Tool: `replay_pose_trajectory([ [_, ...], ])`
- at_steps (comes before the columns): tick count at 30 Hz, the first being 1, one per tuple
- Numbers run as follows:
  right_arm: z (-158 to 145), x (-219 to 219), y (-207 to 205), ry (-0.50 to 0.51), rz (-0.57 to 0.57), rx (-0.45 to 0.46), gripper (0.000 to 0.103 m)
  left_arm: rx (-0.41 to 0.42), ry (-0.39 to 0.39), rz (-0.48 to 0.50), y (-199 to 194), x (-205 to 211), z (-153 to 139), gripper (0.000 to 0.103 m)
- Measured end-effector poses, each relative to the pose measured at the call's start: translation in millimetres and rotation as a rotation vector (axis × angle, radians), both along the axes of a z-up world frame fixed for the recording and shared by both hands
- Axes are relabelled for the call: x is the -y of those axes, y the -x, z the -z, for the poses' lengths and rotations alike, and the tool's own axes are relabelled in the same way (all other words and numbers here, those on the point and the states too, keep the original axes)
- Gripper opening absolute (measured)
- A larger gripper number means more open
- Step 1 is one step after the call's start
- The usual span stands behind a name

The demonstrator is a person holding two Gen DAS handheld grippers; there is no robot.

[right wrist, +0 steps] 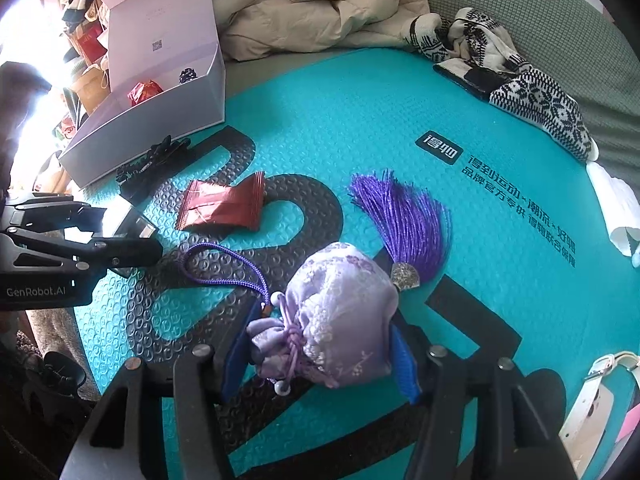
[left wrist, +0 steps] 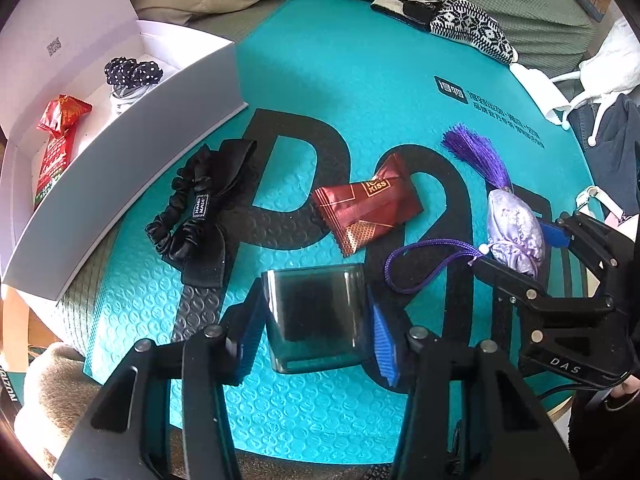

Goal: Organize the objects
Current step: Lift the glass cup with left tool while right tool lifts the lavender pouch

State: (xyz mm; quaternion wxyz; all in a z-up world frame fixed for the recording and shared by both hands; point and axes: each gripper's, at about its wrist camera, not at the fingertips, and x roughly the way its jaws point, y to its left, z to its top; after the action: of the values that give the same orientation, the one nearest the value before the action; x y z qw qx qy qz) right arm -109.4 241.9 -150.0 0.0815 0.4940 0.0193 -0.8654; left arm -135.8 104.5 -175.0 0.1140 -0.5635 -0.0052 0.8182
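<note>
My left gripper (left wrist: pixel 316 294) is shut on a small dark translucent square box (left wrist: pixel 316 320), with a blue pad against each side, low over the teal mat (left wrist: pixel 360 80). The right gripper (right wrist: pixel 324 320) is shut on a lilac embroidered sachet (right wrist: pixel 344 304) that lies on the mat. The sachet's purple tassel (right wrist: pixel 404 216) fans away from it and its purple cord loop (right wrist: pixel 224 264) trails to the left. In the left wrist view the right gripper (left wrist: pixel 520 248) stands at the right edge, around the sachet (left wrist: pixel 516 232).
A black satin scrunchie bow (left wrist: pixel 196 216) and a dark red candy packet (left wrist: pixel 368 208) lie on the mat. An open white box (left wrist: pixel 120 152) at the left holds a red snack packet (left wrist: pixel 56 140) and a polka-dot scrunchie (left wrist: pixel 132 72). Beige clothing and a patterned knit (left wrist: pixel 468 24) crowd the far edge.
</note>
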Motion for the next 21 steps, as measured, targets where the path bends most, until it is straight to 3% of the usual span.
replay_pose_trajectory([
  [6,-11,-9,1,0.015,0.02,-0.017,0.06,0.028,-0.069,-0.021,3,13,-2,0.046],
  [13,-29,-3,5,0.024,0.01,-0.052,0.06,-0.012,-0.082,-0.015,1,16,-22,0.046],
  [21,-49,23,11,0.032,-0.082,-0.101,0.06,-0.051,-0.075,-0.073,-4,37,-45,0.046],
])
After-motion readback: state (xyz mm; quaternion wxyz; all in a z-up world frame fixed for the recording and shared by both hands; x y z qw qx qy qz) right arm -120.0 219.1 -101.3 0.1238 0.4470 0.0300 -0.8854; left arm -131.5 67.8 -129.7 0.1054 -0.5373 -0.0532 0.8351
